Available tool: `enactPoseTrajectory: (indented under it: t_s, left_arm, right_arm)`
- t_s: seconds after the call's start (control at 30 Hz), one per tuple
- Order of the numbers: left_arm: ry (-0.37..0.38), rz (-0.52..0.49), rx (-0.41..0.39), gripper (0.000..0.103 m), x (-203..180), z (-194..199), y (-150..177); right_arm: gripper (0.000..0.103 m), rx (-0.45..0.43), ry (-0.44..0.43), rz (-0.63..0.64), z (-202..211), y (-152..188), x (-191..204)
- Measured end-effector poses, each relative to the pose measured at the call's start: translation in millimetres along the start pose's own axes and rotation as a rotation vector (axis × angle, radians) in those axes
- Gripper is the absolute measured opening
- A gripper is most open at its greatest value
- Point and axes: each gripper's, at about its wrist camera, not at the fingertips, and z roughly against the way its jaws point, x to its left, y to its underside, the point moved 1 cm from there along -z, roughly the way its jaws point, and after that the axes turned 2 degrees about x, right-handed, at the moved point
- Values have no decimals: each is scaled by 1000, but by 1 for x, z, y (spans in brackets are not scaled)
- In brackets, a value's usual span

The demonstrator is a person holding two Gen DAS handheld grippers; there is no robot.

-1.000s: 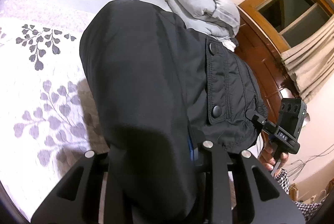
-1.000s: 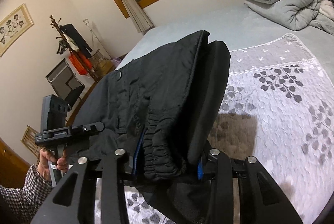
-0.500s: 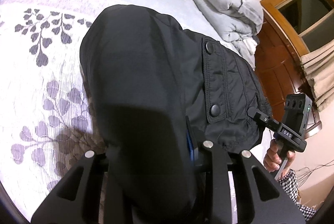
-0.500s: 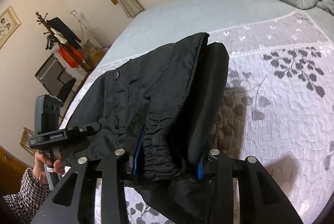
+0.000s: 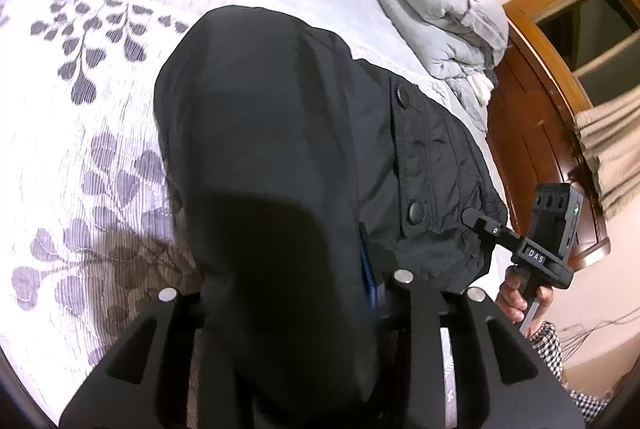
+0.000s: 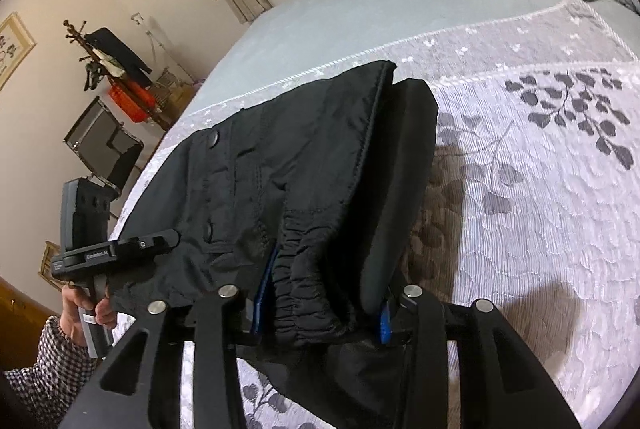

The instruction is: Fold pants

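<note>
Left claw [image 5: 320, 293] clamped on black pants [image 5: 280, 149], folded cloth bunched between its fingers; right claw [image 6: 320, 305] clamped on the elastic waistband. Pants held up between both claws, hanging over the bed [image 6: 540, 209], shadow on the leaf-print cover below. Grey duvet [image 5: 440, 9] rolled at far end of bed. Two snap buttons [image 5: 416, 207] on pocket flap.

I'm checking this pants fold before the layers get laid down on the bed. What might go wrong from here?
1. The right gripper pinches only the bunched elastic waistband of the black pants; the thick layers may slip out.
2. The left gripper is buried in cloth, so its grip is hard to judge.
3. The layer edges look offset, so the fold may land uneven on the bedspread.
</note>
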Motion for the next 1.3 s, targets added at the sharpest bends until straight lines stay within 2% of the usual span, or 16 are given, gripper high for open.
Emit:
enactPoseTrajectory:
  t_s: [0.07,0.13,0.2,0.27,0.33,0.43,0.53,0.6,0.7,0.97,1.07,1.17,1.23,1.3]
  left_arm:
    - [-3,-12,-6,36,3,-1,3]
    - [-12,-18,-11,43,6,-4,7]
    - [-23,2,-14,58,12,-6,9]
    - [-24,26,-16,65,21,-9,13]
    - [-19,29,-23,69,26,-10,15]
    - [-8,29,-27,74,31,-11,18]
    - [-8,34,-31,77,32,-9,19]
    - [-43,17,-41,82,31,-3,23]
    - [-65,12,-50,82,33,7,29]
    - [-125,38,-118,89,39,52,53]
    - [-157,53,-145,90,43,70,66]
    - [-182,77,-170,91,46,88,78]
    - [-237,88,-175,91,48,99,89]
    - [-276,87,-183,91,47,108,100]
  right_arm:
    - [48,11,-3,-23,-7,2,-7]
    - [53,9,-14,-50,-10,5,-15]
    - [59,1,-18,-69,-14,9,-21]
    - [70,-2,-19,-77,-17,12,-27]
    - [79,-5,-23,-86,-20,15,-32]
    - [84,-10,-63,-112,-24,23,-44]
    - [84,-25,-81,-124,-20,30,-51]
    - [84,-34,-71,-104,-13,35,-50]
    - [84,-31,-63,-90,-5,41,-50]
    - [87,-55,-62,-116,27,58,-56]
    - [87,-59,17,-125,39,72,-64]
    - [86,-66,53,-161,55,93,-78]
    - [86,-85,69,-189,71,109,-86]
    - [86,-104,122,-196,87,124,-88]
